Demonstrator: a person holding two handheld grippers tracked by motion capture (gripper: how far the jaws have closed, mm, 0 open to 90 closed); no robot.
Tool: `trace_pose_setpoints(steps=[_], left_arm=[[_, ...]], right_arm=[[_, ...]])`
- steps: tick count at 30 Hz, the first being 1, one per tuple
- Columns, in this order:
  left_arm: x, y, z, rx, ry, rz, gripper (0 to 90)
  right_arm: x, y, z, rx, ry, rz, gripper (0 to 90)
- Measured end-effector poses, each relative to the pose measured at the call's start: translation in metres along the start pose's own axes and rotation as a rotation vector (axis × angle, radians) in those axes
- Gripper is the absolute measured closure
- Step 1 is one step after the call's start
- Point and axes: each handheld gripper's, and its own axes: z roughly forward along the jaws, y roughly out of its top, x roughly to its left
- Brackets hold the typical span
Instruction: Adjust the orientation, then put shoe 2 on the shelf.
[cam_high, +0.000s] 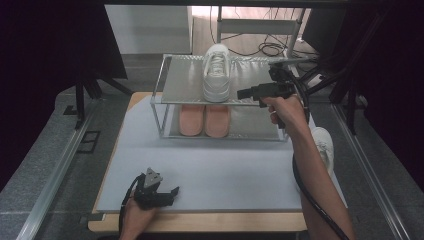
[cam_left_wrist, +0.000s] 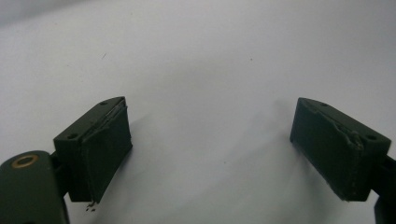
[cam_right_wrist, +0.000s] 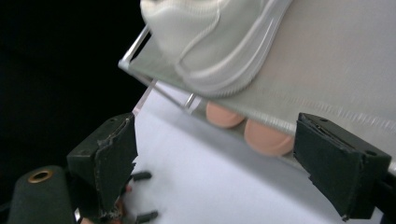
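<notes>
One white sneaker (cam_high: 216, 72) stands upright on the top shelf of the metal shoe rack (cam_high: 165, 80), toe toward the person, and the right gripper (cam_high: 245, 93) hovers just beside it at shelf height with its jaws spread and nothing between them. In the right gripper view the sneaker's toe (cam_right_wrist: 210, 42) sits above and beyond the open jaws, clear of both pads. So this shoe looks placed. Its apparent mate, a second white sneaker (cam_high: 324, 145), lies on the white table mat (cam_high: 225, 170) at the right, partly behind the right forearm, and seems to be what is left to shelve. A pair of pink slippers (cam_high: 204, 120) occupies the lower shelf. The left gripper (cam_high: 167, 192) rests on the mat near the front edge, jaws wide and empty.
</notes>
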Motion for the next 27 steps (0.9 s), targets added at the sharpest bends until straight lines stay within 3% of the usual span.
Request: trace_pose_setpoints(steps=[6,16,27], left_arm=[[0.000,0.000,0.000,-0.001,0.001,-0.001,11.7],[0.000,0.000,0.000,0.000,0.001,0.001,11.7],[0.000,0.000,0.000,-0.003,0.002,-0.002,11.7]], right_arm=[[-0.004,-0.024,0.000,0.042,0.032,-0.032,10.4],[-0.011,-0.066,0.005,0.096,0.022,-0.109,9.1],[-0.025,-0.101,0.010,0.191,-0.129,-0.177,13.0]])
